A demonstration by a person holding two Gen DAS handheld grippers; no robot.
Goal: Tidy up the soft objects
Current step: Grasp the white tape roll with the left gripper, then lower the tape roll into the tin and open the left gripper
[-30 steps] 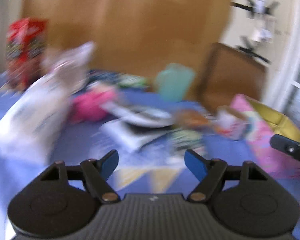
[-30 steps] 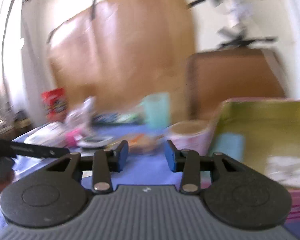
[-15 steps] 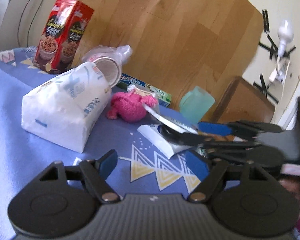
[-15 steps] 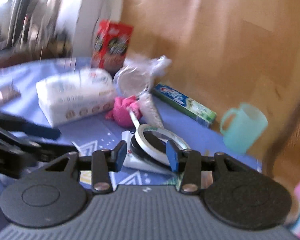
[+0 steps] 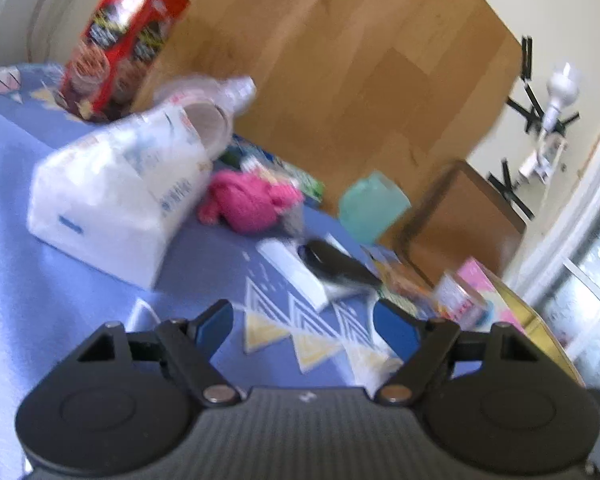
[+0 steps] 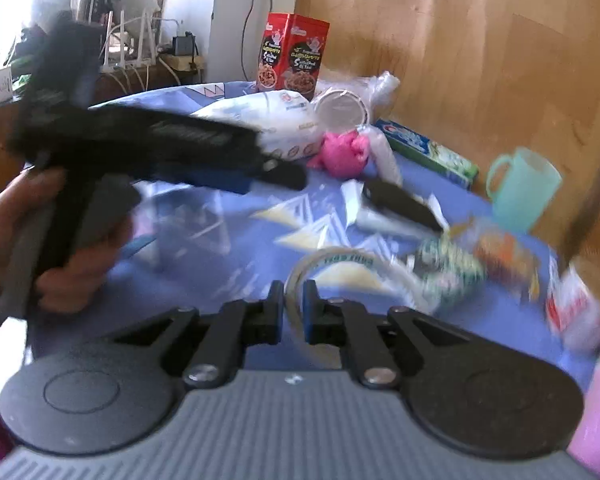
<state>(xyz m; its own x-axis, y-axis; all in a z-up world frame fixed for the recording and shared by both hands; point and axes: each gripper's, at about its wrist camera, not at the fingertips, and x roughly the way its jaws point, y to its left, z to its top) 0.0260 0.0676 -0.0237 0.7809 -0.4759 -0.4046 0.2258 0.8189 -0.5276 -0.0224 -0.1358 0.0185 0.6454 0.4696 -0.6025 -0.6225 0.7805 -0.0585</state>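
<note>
A pink knitted soft thing (image 5: pixel 252 202) lies on the blue tablecloth beside a white tissue pack (image 5: pixel 116 196); both also show in the right wrist view, the pink thing (image 6: pixel 342 154) and the pack (image 6: pixel 268 128). My left gripper (image 5: pixel 302 322) is open and empty, low over the cloth in front of them; it shows blurred in the right wrist view (image 6: pixel 280 174). My right gripper (image 6: pixel 292 312) is shut on a clear tape ring (image 6: pixel 340 272), held above the cloth.
A red snack box (image 5: pixel 120 40), toothpaste box (image 6: pixel 428 148), teal mug (image 6: pixel 522 190), black flat object on a white packet (image 5: pixel 332 264), snack packets (image 6: pixel 472 264), a small can (image 5: pixel 460 296) and a pink-and-gold box (image 5: pixel 516 312) crowd the table. A wooden board stands behind.
My right gripper closed on the tape ring and lifted it off the black object, pulling back. My left gripper shifted slightly and stayed open.
</note>
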